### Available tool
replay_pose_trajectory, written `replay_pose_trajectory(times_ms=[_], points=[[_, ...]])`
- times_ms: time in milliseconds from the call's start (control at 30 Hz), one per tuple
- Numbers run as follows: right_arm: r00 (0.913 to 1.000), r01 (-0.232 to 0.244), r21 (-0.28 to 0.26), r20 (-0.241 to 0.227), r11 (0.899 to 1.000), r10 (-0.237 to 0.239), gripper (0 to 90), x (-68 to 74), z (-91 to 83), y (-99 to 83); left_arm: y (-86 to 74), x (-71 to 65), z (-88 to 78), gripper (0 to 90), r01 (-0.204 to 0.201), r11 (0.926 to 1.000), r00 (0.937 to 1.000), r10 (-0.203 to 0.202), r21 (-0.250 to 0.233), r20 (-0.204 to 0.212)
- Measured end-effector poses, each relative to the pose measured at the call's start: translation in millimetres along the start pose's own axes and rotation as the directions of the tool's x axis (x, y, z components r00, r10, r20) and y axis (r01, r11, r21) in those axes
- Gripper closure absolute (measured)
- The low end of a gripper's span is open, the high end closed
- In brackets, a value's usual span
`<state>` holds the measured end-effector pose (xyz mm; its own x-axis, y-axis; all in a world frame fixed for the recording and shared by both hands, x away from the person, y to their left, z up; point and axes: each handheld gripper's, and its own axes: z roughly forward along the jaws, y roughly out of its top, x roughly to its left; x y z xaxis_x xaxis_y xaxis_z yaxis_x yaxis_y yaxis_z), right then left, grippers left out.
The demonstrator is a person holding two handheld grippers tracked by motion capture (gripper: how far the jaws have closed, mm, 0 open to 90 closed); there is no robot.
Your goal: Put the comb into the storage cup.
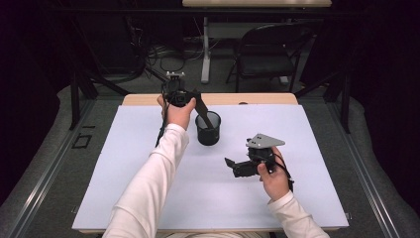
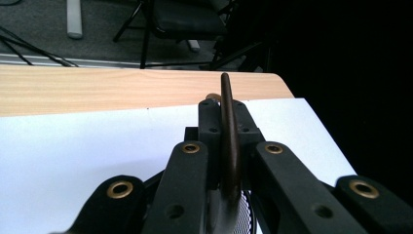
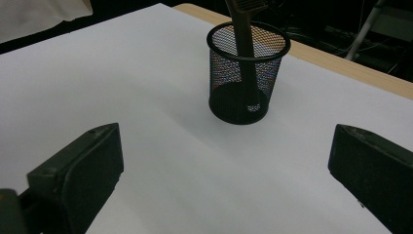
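Half done: left hand-held gripper (image 1: 197, 105) clamps the brown utensil (image 3: 245, 53) already lowered into the mesh cup (image 3: 247, 73) below; release remains, right hand-held gripper (image 1: 236, 166) gapes apart.

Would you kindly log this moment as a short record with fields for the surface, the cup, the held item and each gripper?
surface: white sheet over a wooden table
cup: black mesh cup, upright on the sheet
held item: dark brown slim tool, lower end inside the cup
left gripper: shut on the tool, above the cup
right gripper: jaws wide apart, nothing between them, aimed at the cup
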<state>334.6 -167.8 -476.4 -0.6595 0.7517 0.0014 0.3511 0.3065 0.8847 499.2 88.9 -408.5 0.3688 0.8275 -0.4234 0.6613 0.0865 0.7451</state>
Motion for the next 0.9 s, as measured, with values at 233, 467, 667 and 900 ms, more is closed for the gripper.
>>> replay_pose_trajectory(times_ms=[233,467,667,900], points=[[1.0,0.002,0.004,-0.002,1.0,-0.002,0.0,1.2,0.4,0.0,-3.0,1.6,2.7,86.9,0.006,1.0,1.0,-0.006,0.003,-0.004],[1.0,0.002,0.004,-0.001,1.0,-0.002,0.0,1.1,0.8,-0.1,-4.1,10.8,2.5,86.8,0.049,0.9988,0.9988,-0.049,-0.006,0.007],[1.0,0.005,0.005,-0.002,1.0,-0.005,0.0,1.5,1.0,0.0,-5.5,16.7,2.1,86.7,0.071,0.9974,0.9974,-0.07,-0.015,0.017],[1.0,0.006,0.006,-0.003,1.0,-0.006,0.0,1.8,1.5,0.0,-5.9,21.7,1.7,86.6,0.087,0.9961,0.9961,-0.087,-0.016,0.015]])
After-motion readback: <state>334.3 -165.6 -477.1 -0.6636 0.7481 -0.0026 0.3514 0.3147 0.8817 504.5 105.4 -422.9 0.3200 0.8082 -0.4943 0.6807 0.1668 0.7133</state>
